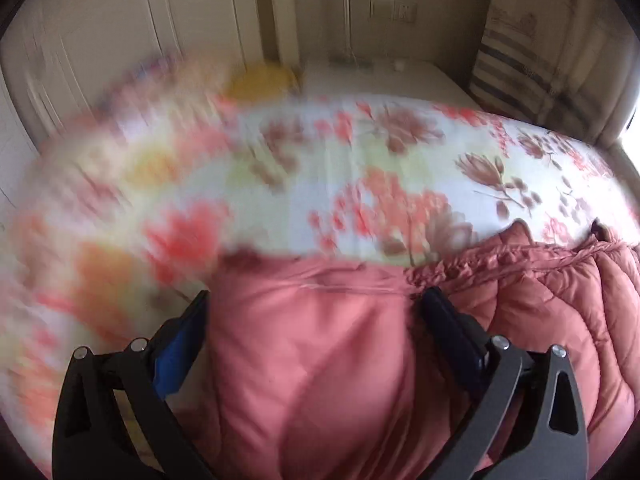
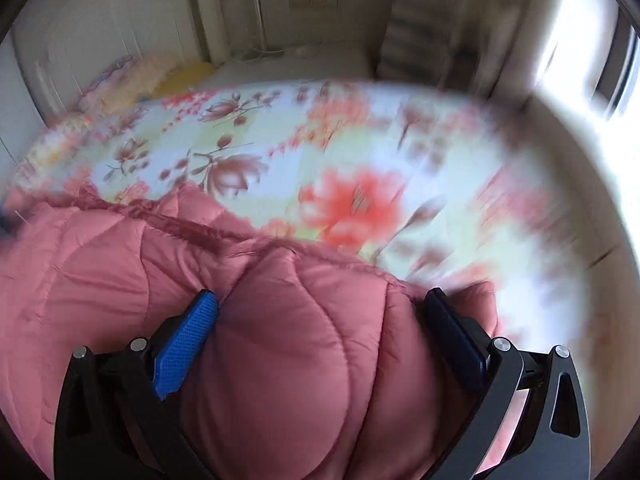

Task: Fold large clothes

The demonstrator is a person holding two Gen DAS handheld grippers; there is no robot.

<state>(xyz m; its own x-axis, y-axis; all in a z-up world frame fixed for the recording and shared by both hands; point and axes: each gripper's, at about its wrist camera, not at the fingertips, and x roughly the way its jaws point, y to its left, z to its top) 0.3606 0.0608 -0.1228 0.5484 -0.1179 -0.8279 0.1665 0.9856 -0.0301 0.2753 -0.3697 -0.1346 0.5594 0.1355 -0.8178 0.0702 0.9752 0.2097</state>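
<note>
In the left wrist view we see our left tongs [image 1: 316, 312] spread wide, with a thick fold of the pink quilted coat [image 1: 304, 360] bulging up between the two pads and filling the gap. Both pads touch the padding, so the left tongs grip the coat across a wide span. The coat lies on the near edge of the bed [image 1: 360, 168], over its floral sheet, and runs off to the right in stitched ridges. Much of the sheet on the left is smeared by blur. A yellow pillow [image 1: 260, 82] sits at the far end of the bed.

In the right wrist view our right tongs [image 2: 320, 312] stand just as wide, pads pressed into another puffy fold of the coat, which spreads away to the left. The sheet beyond it is blurred toward the right, where a bright window [image 2: 580, 48] shows.
</note>
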